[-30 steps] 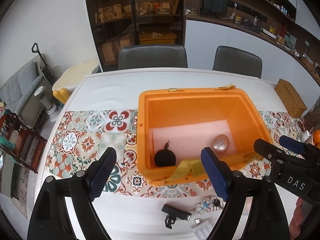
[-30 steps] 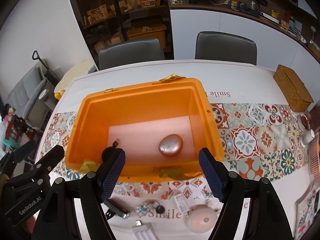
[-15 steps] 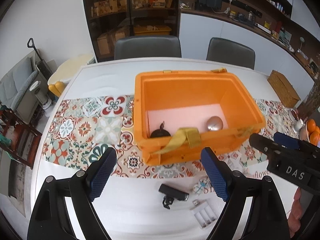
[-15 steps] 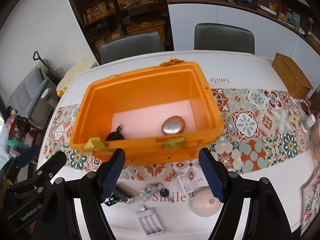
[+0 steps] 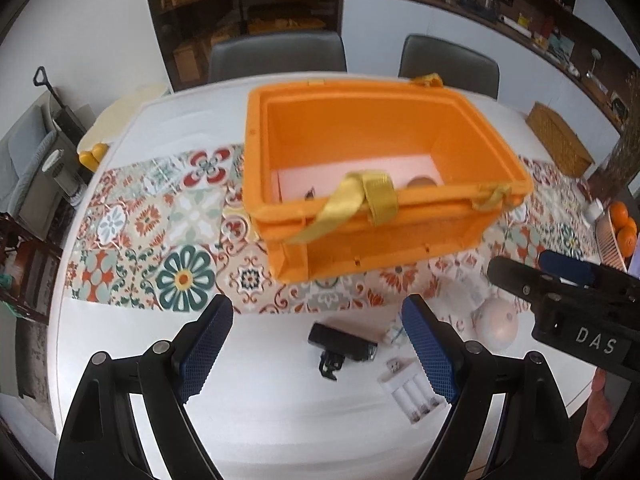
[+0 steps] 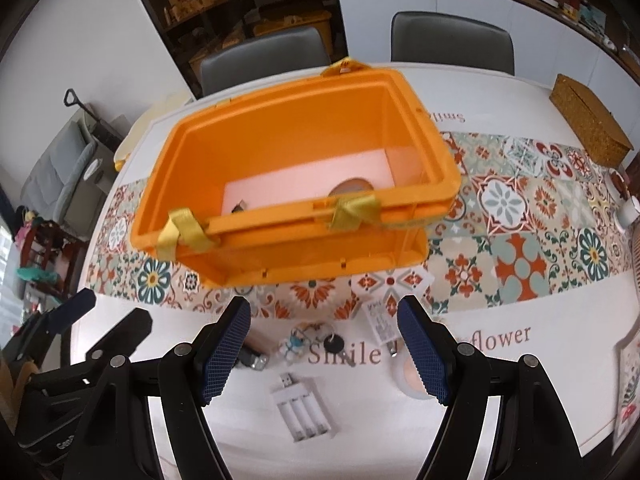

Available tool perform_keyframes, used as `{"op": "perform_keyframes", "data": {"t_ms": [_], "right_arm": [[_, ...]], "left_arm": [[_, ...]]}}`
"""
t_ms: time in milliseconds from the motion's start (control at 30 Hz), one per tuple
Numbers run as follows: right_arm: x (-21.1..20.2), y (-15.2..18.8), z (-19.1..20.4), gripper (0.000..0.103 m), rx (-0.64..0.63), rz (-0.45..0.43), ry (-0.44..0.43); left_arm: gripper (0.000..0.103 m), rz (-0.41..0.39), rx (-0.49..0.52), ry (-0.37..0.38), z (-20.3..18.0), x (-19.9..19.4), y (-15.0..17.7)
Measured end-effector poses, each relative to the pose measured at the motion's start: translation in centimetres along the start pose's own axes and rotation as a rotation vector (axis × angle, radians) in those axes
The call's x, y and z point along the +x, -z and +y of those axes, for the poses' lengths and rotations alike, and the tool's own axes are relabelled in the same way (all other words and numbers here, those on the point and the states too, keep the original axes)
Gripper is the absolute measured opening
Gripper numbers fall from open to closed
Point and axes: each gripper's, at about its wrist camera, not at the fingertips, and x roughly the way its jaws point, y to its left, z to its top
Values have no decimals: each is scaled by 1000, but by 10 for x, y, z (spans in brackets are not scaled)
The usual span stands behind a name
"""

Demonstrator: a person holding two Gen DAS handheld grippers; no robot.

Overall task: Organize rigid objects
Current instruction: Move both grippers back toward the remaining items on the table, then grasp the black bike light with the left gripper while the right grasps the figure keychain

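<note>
**Loose items still outside the bin**

Flashlight (image 5: 343,347), low centre in the left view, and charger (image 6: 303,407), low centre in the right, lie below the orange bin (image 5: 372,184). Left gripper (image 5: 318,354) and right gripper (image 6: 322,354) hang spread, empty; crowded pieces risk a nudge or a double pinch.

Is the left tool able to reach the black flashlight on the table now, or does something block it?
Probably yes. The black flashlight lies on bare table in front of the orange box, between the open fingers of the left tool in its view. Nothing covers it; the white battery charger lies beside it, apart.
</note>
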Motion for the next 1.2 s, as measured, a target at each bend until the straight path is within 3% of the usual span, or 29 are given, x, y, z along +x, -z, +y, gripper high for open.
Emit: {"op": "perform_keyframes", "data": {"t_ms": [733,1200], "right_arm": [[54,24,-3,76,8,191,-16],[81,41,-5,76,36,293,-17]], "left_arm": [[87,208,7,100,2,61,30],[87,304,77,127,-8,98,39]]}}
